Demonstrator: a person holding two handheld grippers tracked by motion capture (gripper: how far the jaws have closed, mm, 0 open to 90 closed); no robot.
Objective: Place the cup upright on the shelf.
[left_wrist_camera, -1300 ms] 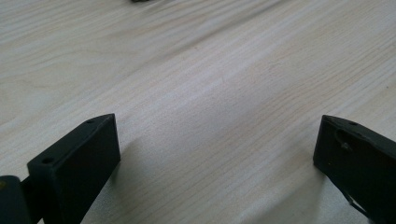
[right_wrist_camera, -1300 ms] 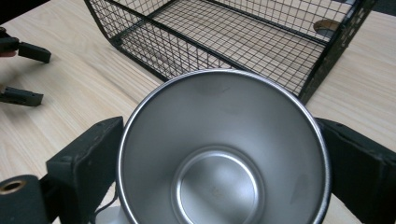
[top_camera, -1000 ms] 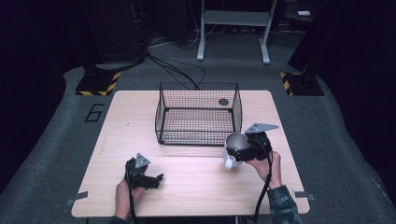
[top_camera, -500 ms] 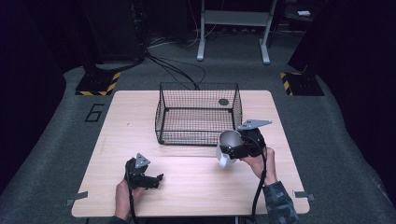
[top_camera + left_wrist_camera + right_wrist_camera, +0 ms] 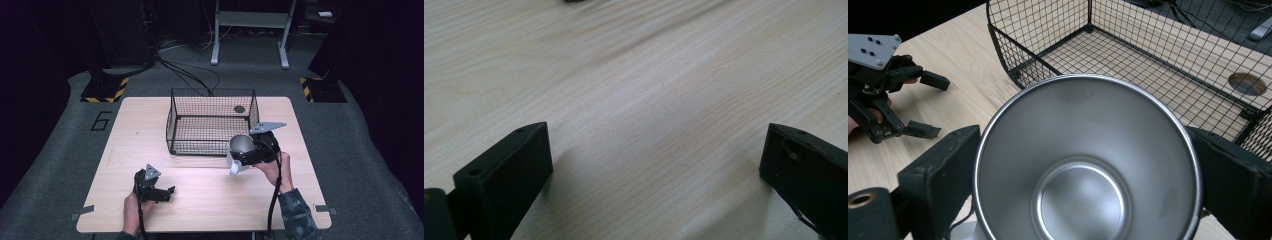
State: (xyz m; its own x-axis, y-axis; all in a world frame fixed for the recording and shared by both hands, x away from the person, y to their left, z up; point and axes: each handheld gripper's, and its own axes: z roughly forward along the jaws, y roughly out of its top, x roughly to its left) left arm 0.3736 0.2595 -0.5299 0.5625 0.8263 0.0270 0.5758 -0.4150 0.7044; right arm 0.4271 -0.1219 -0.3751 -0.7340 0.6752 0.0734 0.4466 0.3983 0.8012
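Steel cup (image 5: 1088, 160) nearer wire basket (image 5: 212, 120), its handle hardly visible.

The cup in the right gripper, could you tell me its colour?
Plain silver metal; the cup shows best in the right gripper view.

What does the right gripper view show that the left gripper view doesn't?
Right gripper view: the empty inside of a shiny round steel cup clamped in the right tongs, a black wire basket beyond it, and the left tongs farther off. Left gripper view: a close look at its own jaws, wide apart with nothing between them. Shared: the pale wooden table.
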